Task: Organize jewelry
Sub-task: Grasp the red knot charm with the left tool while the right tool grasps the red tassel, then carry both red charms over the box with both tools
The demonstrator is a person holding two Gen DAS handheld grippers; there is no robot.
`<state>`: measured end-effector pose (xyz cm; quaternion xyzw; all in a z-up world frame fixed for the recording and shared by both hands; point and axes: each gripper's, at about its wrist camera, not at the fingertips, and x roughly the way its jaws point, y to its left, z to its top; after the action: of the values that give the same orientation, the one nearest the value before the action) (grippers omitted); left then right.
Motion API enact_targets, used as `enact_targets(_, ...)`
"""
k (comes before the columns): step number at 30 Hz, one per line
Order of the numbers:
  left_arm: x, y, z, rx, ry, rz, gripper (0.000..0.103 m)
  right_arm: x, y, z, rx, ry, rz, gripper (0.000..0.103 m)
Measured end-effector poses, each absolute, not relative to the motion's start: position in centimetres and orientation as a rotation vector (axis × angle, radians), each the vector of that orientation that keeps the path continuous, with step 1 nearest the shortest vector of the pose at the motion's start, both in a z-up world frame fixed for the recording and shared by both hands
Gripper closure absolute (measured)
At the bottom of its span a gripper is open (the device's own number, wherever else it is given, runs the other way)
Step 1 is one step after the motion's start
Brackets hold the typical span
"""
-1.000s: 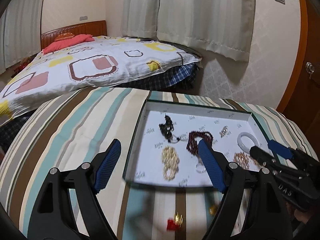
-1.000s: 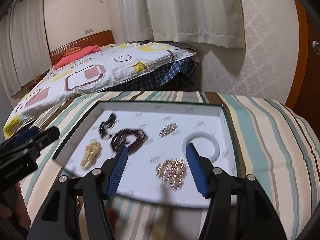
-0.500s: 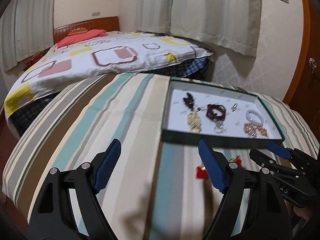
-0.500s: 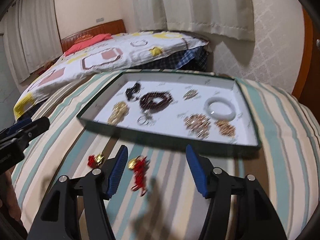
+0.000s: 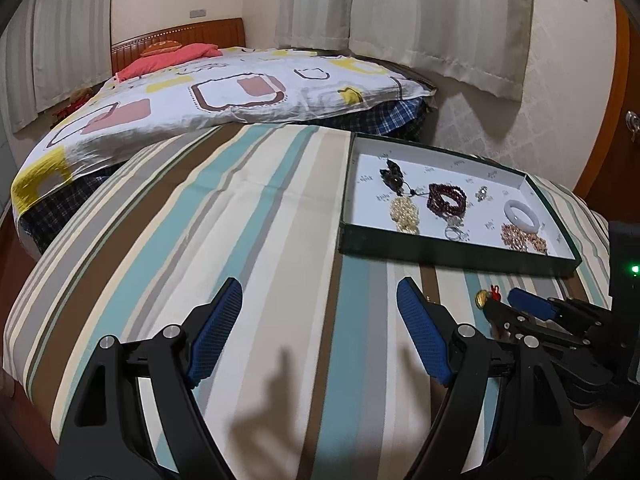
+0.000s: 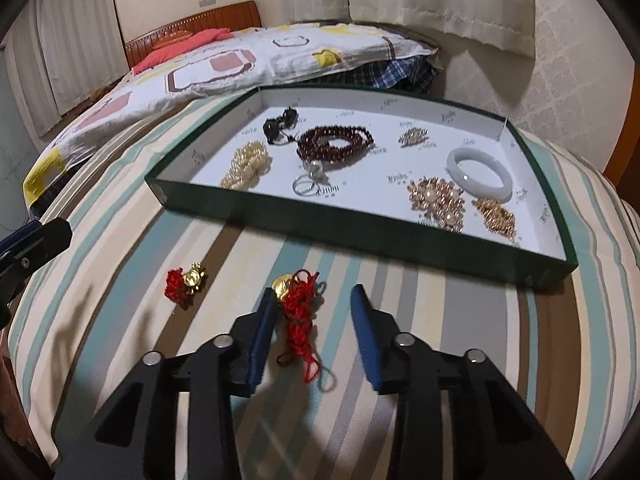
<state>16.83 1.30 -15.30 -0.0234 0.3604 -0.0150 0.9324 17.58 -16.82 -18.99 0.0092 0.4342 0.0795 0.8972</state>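
Striped cloth (image 6: pixel 120 208) across a rounded surface, dropping away at the left edge, with a wide bare stretch left of the tray. Patterned bed (image 5: pixel 224 92) just beyond the far edge, curtains (image 5: pixel 436 16) behind. Green tray (image 6: pixel 360 224) on the right half, white-lined and low-walled, near wall well short of the cloth's front edge. Inside: white bangle (image 6: pixel 480 174) by the right wall, dark red beads (image 6: pixel 336 144) mid-tray, cream beads (image 6: pixel 246 164) near the left wall, gold clusters (image 6: pixel 438 200) close to the front wall. On open cloth before the tray, red cord with gold charm (image 6: pixel 298 316) and, left and apart, a smaller red-and-gold charm (image 6: pixel 186 280). Left gripper (image 5: pixel 320 332) spread wide over bare stripes, holding nothing. Right gripper (image 6: pixel 314 336) just been closing, jaws narrowed around the red cord; left pad beside the gold charm, right pad clear of the cord, so no grip.
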Motion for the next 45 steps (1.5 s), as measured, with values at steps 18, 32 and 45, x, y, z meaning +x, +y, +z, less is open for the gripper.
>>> enact_targets(18, 17.9, -3.8, -17.6, -0.02, 0.799, -0.164, 0.031, 15.1, -22.1, -16.6, 0.084, 0.83, 0.094, 0.091)
enact_targets(32, 20.0, -5.6, -20.0, -0.007, 0.895, -0.217, 0.068, 14.5, -24.9, -17.2, 0.138, 0.834, 0.056, 0.091)
enact_targets(45, 19.5, -5.3, -19.4, -0.022, 0.857, -0.239, 0.088, 14.5, -25.1, -17.4, 0.142, 0.829, 0.058, 0.091)
